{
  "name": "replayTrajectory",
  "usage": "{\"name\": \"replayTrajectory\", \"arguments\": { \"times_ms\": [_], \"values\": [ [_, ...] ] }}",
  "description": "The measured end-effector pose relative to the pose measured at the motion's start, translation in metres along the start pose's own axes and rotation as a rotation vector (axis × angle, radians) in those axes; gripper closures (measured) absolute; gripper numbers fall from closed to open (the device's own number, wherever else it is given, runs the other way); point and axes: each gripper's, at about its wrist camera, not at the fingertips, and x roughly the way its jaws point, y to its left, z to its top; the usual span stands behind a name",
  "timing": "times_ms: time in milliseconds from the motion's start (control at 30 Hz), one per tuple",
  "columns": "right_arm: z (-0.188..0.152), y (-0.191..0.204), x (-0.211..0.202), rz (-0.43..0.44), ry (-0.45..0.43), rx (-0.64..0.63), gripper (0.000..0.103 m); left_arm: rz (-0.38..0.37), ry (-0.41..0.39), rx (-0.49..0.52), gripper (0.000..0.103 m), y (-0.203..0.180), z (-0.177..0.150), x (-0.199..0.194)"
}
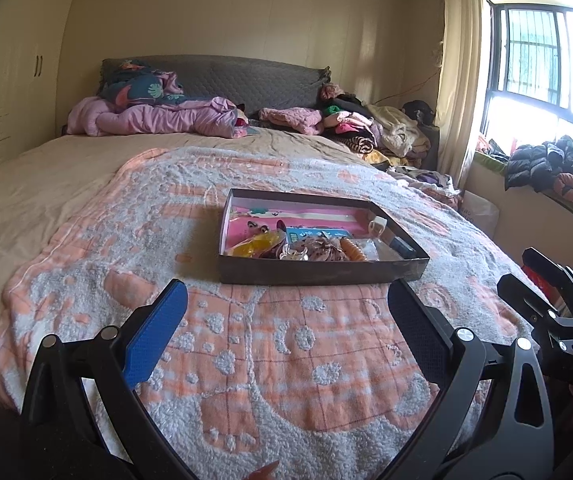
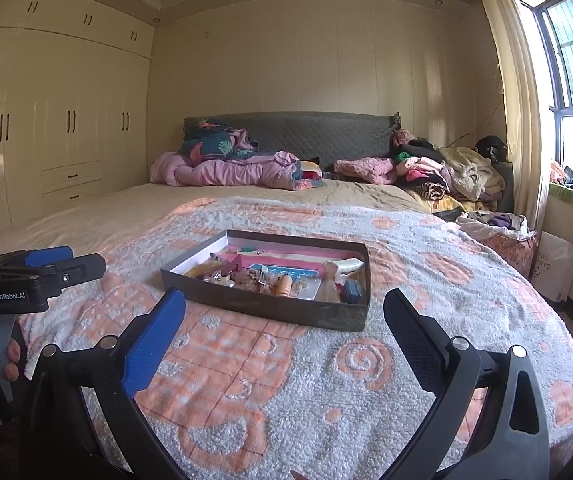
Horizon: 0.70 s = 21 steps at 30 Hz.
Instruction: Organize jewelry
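Shallow dark box (image 1: 318,274) sits flat on the orange-and-white blanket (image 1: 246,344) mid-bed, prob. so both grippers can reach in from the foot end w/o it sliding. Jewelry and small bits (image 1: 318,248) lie jumbled in the box's near half: yellow piece, orange ribbed piece, clear packets; far half shows mostly the pink liner. Whether that's sorted or a pile waiting to be sorted, can't tell. Left gripper (image 1: 286,320) hangs short of the box's near wall, fingers spread wide, released, holding nothing and touching nothing. Right gripper (image 2: 284,326) is likewise wide apart and empty, aimed at the box's near right corner, clear of the blanket. The clothes heap (image 2: 438,176) by the headboard is well apart.
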Motion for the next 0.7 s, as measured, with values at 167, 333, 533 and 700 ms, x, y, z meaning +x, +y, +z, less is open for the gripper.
{"name": "replayTrajectory", "arguments": {
  "times_ms": [167, 333, 533, 700],
  "values": [
    [-0.0002, 0.0, 0.0, -0.001, 0.002, 0.001, 0.006, 0.007, -0.003, 0.002, 0.011, -0.0001, -0.0001, -0.0006],
    [-0.0006, 0.0005, -0.0003, -0.005, 0.001, 0.001, 0.006, 0.01, -0.001, 0.0, 0.011, 0.0003, -0.0017, -0.0014],
    [-0.0011, -0.0005, -0.0002, -0.009, 0.0, 0.006, 0.006, 0.011, 0.002, 0.0, 0.011, -0.0001, -0.0012, -0.0012],
    [-0.0029, -0.0016, 0.0001, -0.014, 0.002, 0.013, 0.006, 0.012, -0.001, 0.0, 0.011, 0.0005, -0.0006, -0.0008]
  ]
}}
